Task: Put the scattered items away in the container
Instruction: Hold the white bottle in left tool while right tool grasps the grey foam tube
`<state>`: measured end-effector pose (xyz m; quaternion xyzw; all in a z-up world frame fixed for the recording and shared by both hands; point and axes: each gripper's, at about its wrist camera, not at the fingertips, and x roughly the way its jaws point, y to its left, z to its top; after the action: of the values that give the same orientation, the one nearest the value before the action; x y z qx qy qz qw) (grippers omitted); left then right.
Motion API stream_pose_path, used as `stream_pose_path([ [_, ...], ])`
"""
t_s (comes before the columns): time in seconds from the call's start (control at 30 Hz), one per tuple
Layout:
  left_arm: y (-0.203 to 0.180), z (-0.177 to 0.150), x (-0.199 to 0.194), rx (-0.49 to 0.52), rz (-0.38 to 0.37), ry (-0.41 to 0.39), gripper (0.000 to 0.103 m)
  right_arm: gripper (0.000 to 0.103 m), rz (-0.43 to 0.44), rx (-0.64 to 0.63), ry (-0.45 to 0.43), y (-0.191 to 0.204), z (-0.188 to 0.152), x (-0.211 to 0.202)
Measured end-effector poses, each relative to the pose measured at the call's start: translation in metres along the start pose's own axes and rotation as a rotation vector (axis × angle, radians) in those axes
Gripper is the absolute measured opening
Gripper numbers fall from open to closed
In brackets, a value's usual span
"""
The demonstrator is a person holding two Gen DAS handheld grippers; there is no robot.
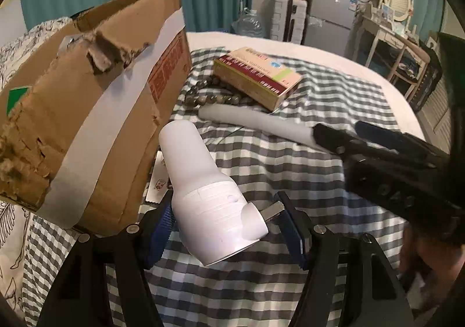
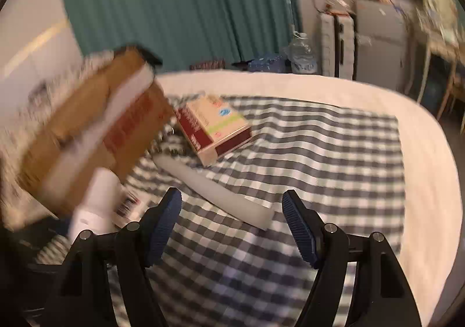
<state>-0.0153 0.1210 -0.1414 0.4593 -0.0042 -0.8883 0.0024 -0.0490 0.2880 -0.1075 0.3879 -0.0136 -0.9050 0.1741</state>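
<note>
My left tongs (image 1: 225, 225) clamp the white plastic bottle (image 1: 209, 196) by the torn cardboard box (image 1: 87, 111) at left, my right tongs (image 2: 232, 228) gape empty, and the grey tube (image 2: 215, 190), boxed book (image 2: 215, 126) and beads (image 1: 212, 94) remain out.

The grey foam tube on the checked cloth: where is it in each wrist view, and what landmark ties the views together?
Left wrist view: grey foam tube lies centre-right, running toward the right gripper.
Right wrist view: it lies centre, slanting down toward the open jaws.
Shared landmark: the red-and-cream box, just beyond the tube's far end.
</note>
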Motion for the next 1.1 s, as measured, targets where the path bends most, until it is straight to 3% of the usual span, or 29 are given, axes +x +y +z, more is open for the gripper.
stream_pose_path([
  [0.07, 0.003, 0.001, 0.006, -0.015, -0.005, 0.011, 0.069, 0.071, 0.033, -0.014, 0.027, 0.004, -0.001, 0.016],
  [0.17, 0.006, 0.001, 0.011, -0.016, 0.003, 0.012, 0.069, 0.07, -0.03, -0.054, 0.068, 0.009, -0.004, 0.035],
  [0.23, 0.007, 0.001, 0.014, -0.022, 0.007, 0.024, 0.069, 0.052, -0.065, -0.051, 0.098, 0.008, -0.008, 0.044],
  [0.37, 0.008, 0.004, 0.017, -0.028, 0.009, 0.033, 0.069, 0.027, -0.09, -0.023, 0.104, 0.0, -0.009, 0.037],
  [0.43, 0.007, 0.005, 0.014, -0.023, 0.006, 0.023, 0.069, 0.01, -0.108, -0.023, 0.096, -0.001, -0.012, 0.027],
  [0.57, 0.003, 0.007, -0.001, -0.019, -0.006, -0.008, 0.069, 0.0, -0.143, -0.038, 0.083, 0.0, -0.02, -0.002],
  [0.7, 0.002, 0.007, -0.024, -0.011, -0.029, -0.039, 0.069, 0.0, -0.188, -0.057, 0.079, 0.004, -0.027, -0.04],
  [0.87, 0.007, 0.003, -0.048, 0.009, -0.037, -0.061, 0.069, 0.0, -0.163, -0.073, 0.072, 0.014, -0.032, -0.07],
  [0.9, 0.008, 0.003, -0.053, 0.016, -0.042, -0.062, 0.069, 0.004, -0.163, -0.084, 0.063, 0.016, -0.029, -0.071],
  [1.03, 0.011, 0.015, -0.069, 0.045, -0.063, -0.075, 0.069, 0.046, -0.152, -0.116, 0.03, 0.023, -0.022, -0.06],
  [1.1, 0.009, 0.023, -0.078, 0.083, -0.061, -0.097, 0.069, 0.048, -0.113, -0.106, 0.01, 0.022, -0.015, -0.05],
])
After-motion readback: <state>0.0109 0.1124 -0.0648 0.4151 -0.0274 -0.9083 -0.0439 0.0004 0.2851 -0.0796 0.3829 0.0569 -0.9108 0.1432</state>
